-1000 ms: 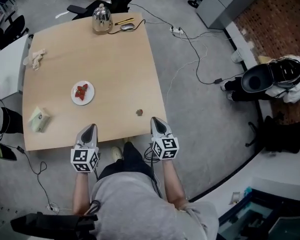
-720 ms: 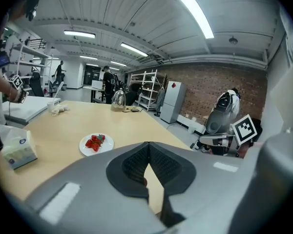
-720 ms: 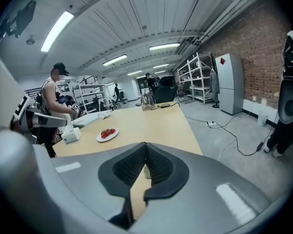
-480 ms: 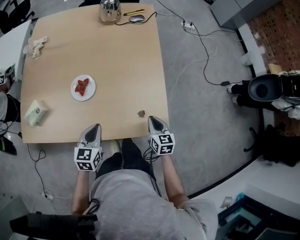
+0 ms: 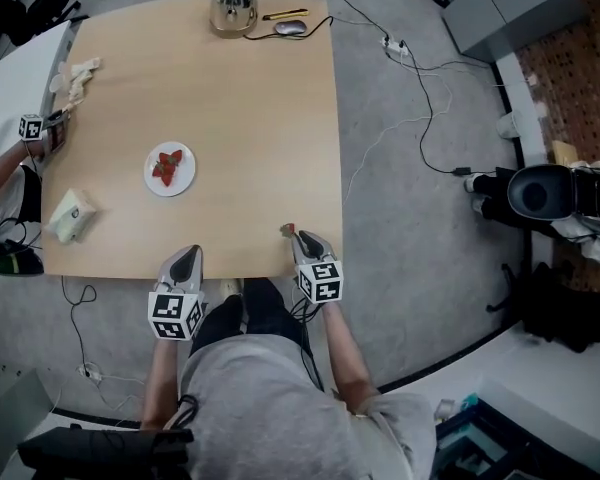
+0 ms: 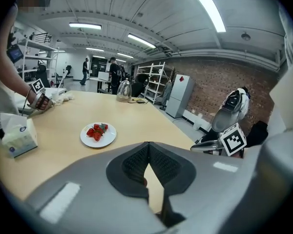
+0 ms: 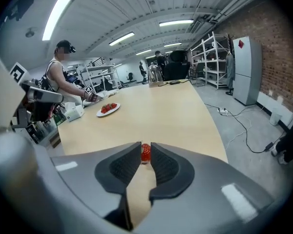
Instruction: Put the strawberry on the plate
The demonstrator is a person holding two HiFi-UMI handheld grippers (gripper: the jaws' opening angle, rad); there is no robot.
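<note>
Step in hand, as I read it: picking up the loose strawberry (image 7: pixel 145 153). It sits on the desk (image 5: pixel 230 98) close to the near right corner, well apart from the plate (image 5: pixel 183 181), which lies to the left and a little farther in and already carries several strawberries. The right gripper (image 5: pixel 302 239) points down at the berry; its jaws have just been opening and now stand narrowly spread, with the berry showing in the gap at their tips, not visibly squeezed. To do this well, I judge the jaws want a touch more spread, so that both pads clear the fruit, then a slow close around its widest part. It is soft and round, so a hard pinch would bruise it and a tip-only pinch could squirt it off the near edge. The left gripper (image 5: pixel 185 254) hangs over the near edge with its jaws pressed together on nothing. Surface: pale wood, smooth, mostly bare. A tissue box (image 5: pixel 68 215) sits at the near left, a metal kettle (image 5: pixel 233 5) with a mouse (image 5: pixel 292 28) at the far edge. Another person's hand (image 5: pixel 40 133) reaches in at the left side. Room: grey floor, cables (image 5: pixel 420 88) trailing right of the desk, brick wall and shelving beyond.
</note>
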